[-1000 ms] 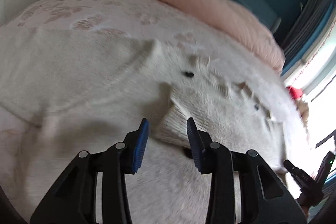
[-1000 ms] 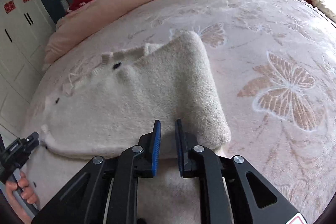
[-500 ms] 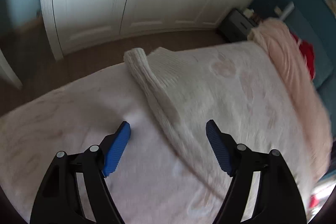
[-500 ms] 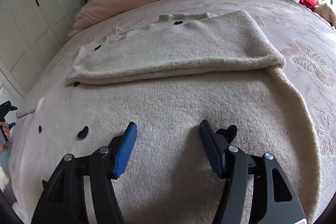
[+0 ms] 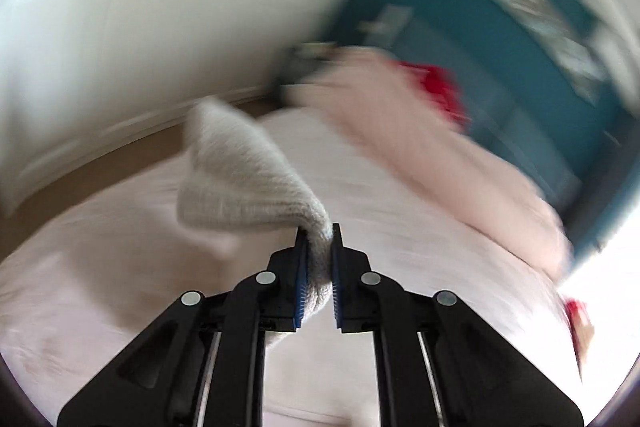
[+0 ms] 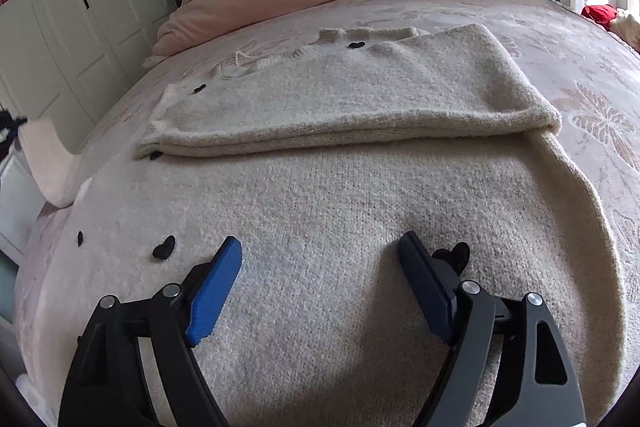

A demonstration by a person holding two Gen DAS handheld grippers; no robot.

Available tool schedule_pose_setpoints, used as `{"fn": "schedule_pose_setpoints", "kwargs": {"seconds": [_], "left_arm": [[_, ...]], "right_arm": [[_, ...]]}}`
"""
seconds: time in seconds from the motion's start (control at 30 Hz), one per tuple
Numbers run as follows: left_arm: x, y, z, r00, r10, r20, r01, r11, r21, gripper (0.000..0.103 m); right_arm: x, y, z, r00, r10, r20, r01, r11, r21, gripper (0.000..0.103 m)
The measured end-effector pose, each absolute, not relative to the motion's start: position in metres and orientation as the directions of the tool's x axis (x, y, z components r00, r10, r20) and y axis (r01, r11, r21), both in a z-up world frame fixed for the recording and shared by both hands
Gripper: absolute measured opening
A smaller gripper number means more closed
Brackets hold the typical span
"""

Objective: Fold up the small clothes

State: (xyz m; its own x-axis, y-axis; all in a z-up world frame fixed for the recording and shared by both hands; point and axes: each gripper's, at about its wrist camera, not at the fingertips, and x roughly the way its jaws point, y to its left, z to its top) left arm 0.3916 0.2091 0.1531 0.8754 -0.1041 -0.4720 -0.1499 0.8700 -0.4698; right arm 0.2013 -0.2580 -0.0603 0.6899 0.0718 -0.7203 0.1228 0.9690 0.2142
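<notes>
One fold looks done: the cream knitted sweater with small black heart patches (image 6: pixel 340 187) lies spread across the middle of the pink butterfly-print bedspread (image 6: pixel 592 75), one side already turned over onto the body, folded band running across toward the pillow end

Left gripper (image 5: pixel 319 263): fingers pinched shut on the grey-white ribbed sleeve cuff (image 5: pixel 244 183), cuff lifted off the bedspread near its left edge, sleeve hanging forward. View badly motion-blurred, so how much sleeve trails behind I can't tell

Right gripper (image 6: pixel 320 291): jaws spread wide, nothing between them, sitting low over the near part of the sweater, one black heart (image 6: pixel 456 255) just beside the right finger. Touching the knit or just above, can't tell

Vs half a second ago: left was open over the sleeve lying flat, now clamped on the cuff and raised; right view basically unchanged, jaws as wide as before

Left to do, my read: bring the sleeve in over the body, fold the near side, then fold in half. Roughly a third through, at a guess
</notes>
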Motion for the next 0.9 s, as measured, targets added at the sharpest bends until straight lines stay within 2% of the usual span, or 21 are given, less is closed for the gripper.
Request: {"fn": "schedule_pose_setpoints", "kwargs": {"seconds": [0.1, 0.17, 0.27, 0.3, 0.37, 0.43, 0.5, 0.63, 0.73, 0.8, 0.9], "left_arm": [[0.395, 0.099, 0.18, 0.853, -0.3, -0.427, 0.085, 0.887, -0.453, 0.01], [0.389, 0.016, 0.177, 0.792, -0.412, -0.45, 0.212, 0.878, -0.429, 0.01], [0.389, -0.081, 0.126, 0.669, -0.477, -0.57, 0.288, 0.873, -0.393, 0.016], [0.389, -0.1, 0.103, 0.615, -0.494, -0.614, 0.282, 0.865, -0.414, 0.022], [0.386, -0.123, 0.047, 0.503, -0.5, -0.705, 0.21, 0.862, -0.462, 0.026], [0.369, -0.119, 0.013, 0.472, -0.479, -0.74, 0.114, 0.866, -0.488, 0.03], [0.357, -0.095, -0.007, 0.473, -0.506, -0.721, 0.036, 0.829, -0.558, 0.044], [0.339, -0.019, -0.005, 0.574, -0.425, -0.7, -0.092, 0.816, -0.57, 0.055], [0.36, 0.034, 0.001, 0.641, -0.328, -0.694, -0.169, 0.822, -0.544, 0.068], [0.375, 0.065, -0.001, 0.638, -0.29, -0.713, -0.246, 0.801, -0.546, 0.07], [0.378, 0.086, -0.02, 0.624, -0.339, -0.704, -0.316, 0.715, -0.624, 0.07]], "right_arm": [[0.201, -0.26, -0.06, 0.695, 0.084, -0.714, 0.12, 0.966, 0.23, 0.078], [0.2, -0.262, -0.06, 0.7, 0.097, -0.707, 0.118, 0.961, 0.249, 0.078], [0.2, -0.264, -0.06, 0.707, 0.116, -0.698, 0.114, 0.955, 0.274, 0.078], [0.199, -0.266, -0.06, 0.709, 0.124, -0.694, 0.113, 0.952, 0.285, 0.078], [0.199, -0.268, -0.059, 0.714, 0.141, -0.686, 0.109, 0.945, 0.308, 0.078], [0.198, -0.271, -0.059, 0.719, 0.158, -0.677, 0.105, 0.938, 0.33, 0.078], [0.198, -0.274, -0.058, 0.721, 0.174, -0.671, 0.101, 0.931, 0.35, 0.078], [0.196, -0.28, -0.042, 0.737, 0.158, -0.657, 0.127, 0.922, 0.365, 0.08], [0.206, -0.296, -0.023, 0.778, 0.138, -0.613, 0.171, 0.892, 0.418, 0.083], [0.228, -0.307, -0.018, 0.769, 0.139, -0.623, 0.218, 0.86, 0.461, 0.084], [0.258, -0.314, -0.017, 0.756, 0.149, -0.638, 0.248, 0.836, 0.489, 0.084]]}}
